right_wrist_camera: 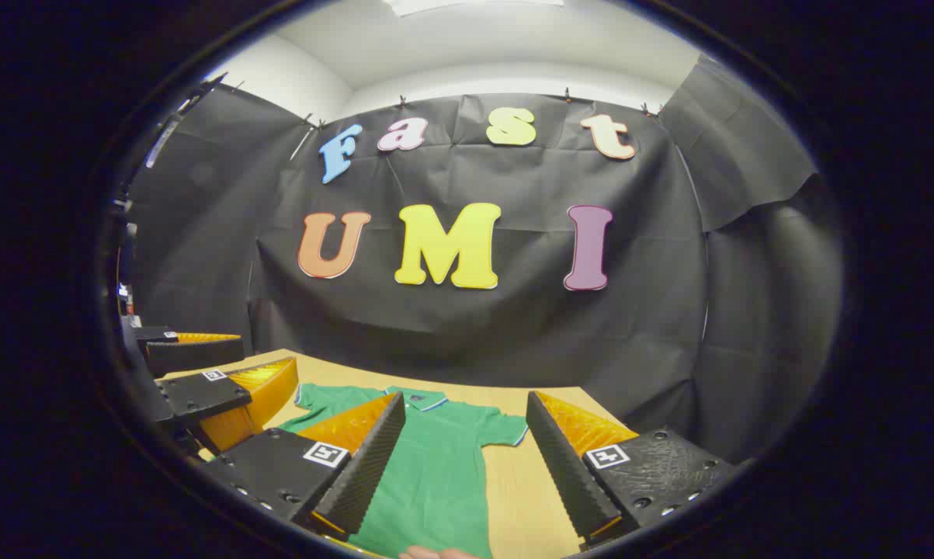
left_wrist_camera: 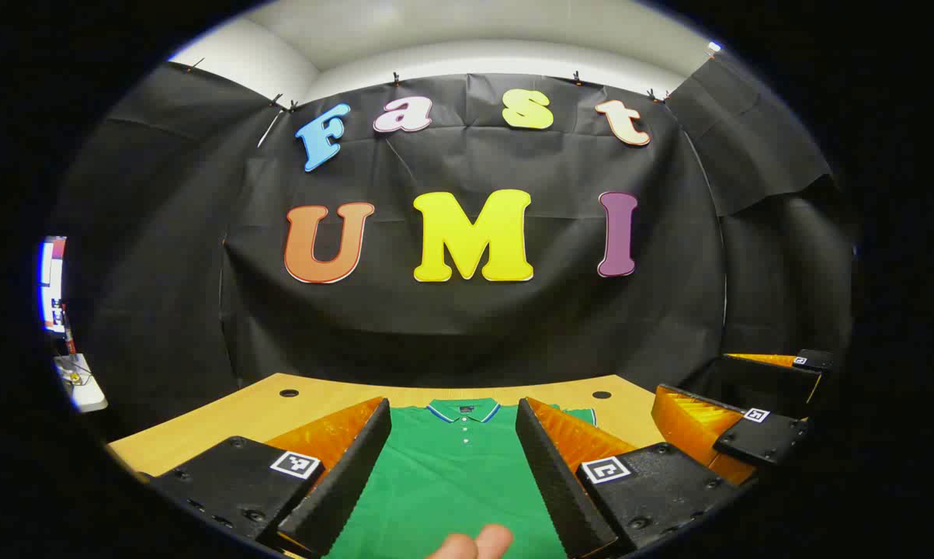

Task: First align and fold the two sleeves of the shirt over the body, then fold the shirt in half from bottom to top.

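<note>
A green polo shirt point(left_wrist_camera: 451, 481) with a blue-edged collar point(left_wrist_camera: 463, 409) lies flat on the wooden table point(left_wrist_camera: 265, 411), collar away from me. My left gripper point(left_wrist_camera: 455, 435) hovers open above the shirt's chest, its fingers spread to either side of the button placket. In the right gripper view the shirt point(right_wrist_camera: 435, 473) lies with both short sleeves spread out, the right sleeve point(right_wrist_camera: 505, 431) near the table's middle. My right gripper point(right_wrist_camera: 467, 446) is open above the shirt's right side. The right gripper point(left_wrist_camera: 746, 419) also appears at the far right of the left gripper view, and the left gripper point(right_wrist_camera: 218, 388) at the left of the right gripper view.
Fingertips of a person's hand point(left_wrist_camera: 478, 543) show at the bottom over the shirt, and again in the right gripper view point(right_wrist_camera: 439, 553). The table has cable holes point(left_wrist_camera: 289, 393) near its back edge. Black cloth walls close the booth behind and at the sides.
</note>
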`<state>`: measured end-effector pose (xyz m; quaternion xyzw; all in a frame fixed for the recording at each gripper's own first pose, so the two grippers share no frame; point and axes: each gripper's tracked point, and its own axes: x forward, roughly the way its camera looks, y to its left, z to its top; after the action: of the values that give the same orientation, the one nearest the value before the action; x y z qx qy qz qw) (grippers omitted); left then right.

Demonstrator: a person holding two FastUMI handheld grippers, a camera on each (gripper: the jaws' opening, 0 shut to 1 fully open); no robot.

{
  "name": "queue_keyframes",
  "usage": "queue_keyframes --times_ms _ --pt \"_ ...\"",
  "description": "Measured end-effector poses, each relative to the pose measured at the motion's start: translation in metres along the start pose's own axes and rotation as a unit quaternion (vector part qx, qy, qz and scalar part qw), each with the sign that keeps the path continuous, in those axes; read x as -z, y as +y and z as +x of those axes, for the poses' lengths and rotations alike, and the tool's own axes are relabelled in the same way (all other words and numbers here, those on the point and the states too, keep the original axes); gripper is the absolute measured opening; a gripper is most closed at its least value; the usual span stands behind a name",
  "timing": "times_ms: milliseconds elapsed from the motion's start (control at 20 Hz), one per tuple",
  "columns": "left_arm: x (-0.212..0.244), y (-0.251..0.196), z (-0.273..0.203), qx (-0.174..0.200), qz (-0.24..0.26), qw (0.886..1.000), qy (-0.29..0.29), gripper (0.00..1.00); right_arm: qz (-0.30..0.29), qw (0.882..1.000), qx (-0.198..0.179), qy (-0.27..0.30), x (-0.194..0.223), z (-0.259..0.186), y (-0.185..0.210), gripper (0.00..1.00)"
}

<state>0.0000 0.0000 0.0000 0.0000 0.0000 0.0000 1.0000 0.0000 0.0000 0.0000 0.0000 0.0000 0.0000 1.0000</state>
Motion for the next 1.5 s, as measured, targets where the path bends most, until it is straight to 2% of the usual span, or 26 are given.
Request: queue_keyframes --times_ms 300,650,900,1050,1500 --pt "-0.004 0.007 0.001 0.000 -0.010 1.000 -0.007 1.00 0.006 1.000 0.011 -0.002 -0.008 -0.003 -0.009 0.94" --pt "-0.005 0.012 0.002 0.003 -0.012 1.000 -0.013 1.00 0.009 1.000 0.010 0.024 0.009 0.006 -0.009 0.95" --pt "0.001 0.015 0.007 0.006 -0.013 1.000 -0.004 1.00 0.011 0.999 0.026 0.027 0.014 0.016 -0.016 0.95" --pt "0.003 0.023 0.011 0.001 -0.017 1.000 -0.001 1.00 0.020 0.999 0.020 0.042 0.022 0.022 -0.011 0.94" --pt "0.013 0.031 0.017 -0.009 -0.028 0.999 0.013 1.00 0.010 0.998 0.037 0.058 0.041 0.035 -0.019 0.96"
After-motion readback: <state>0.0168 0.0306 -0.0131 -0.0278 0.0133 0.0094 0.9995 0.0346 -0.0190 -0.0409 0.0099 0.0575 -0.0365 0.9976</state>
